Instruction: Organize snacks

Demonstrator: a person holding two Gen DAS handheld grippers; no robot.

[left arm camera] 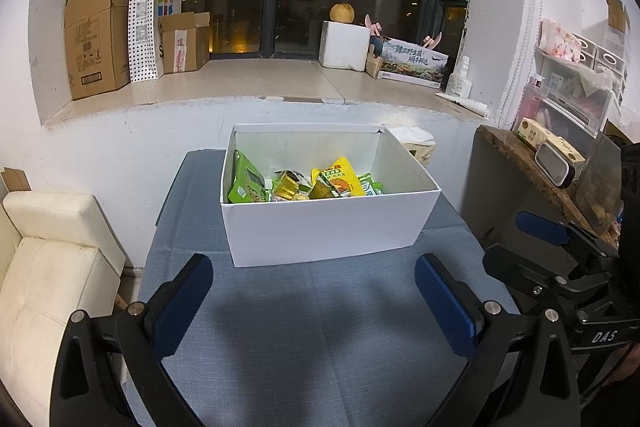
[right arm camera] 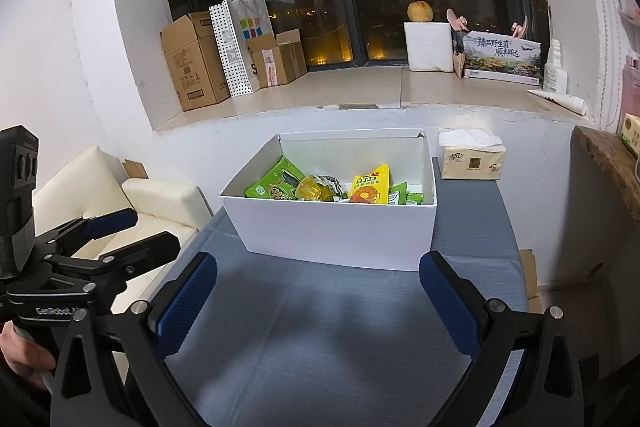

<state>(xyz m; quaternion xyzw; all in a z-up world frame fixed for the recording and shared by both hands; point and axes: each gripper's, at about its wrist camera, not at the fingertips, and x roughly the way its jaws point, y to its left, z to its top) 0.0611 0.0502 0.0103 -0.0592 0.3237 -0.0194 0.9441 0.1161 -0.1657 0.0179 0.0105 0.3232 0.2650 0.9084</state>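
- Plainly, in the left wrist view the left hand-held gripper (left arm camera: pixel 314 301) hangs spread and empty over the blue counter (left arm camera: pixel 320 347); snacks (left arm camera: pixel 304 183) lie inside the white box (left arm camera: pixel 328 231).
- From the right wrist view, the right hand-held gripper (right arm camera: pixel 318 301) is likewise spread, empty; any remaining reach should probably descend over the box rim, avoiding the wall.

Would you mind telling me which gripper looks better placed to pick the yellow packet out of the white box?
Probably the right gripper: the yellow packet lies right of the white box's middle. Both grippers are open and empty; the left gripper faces the green packets.
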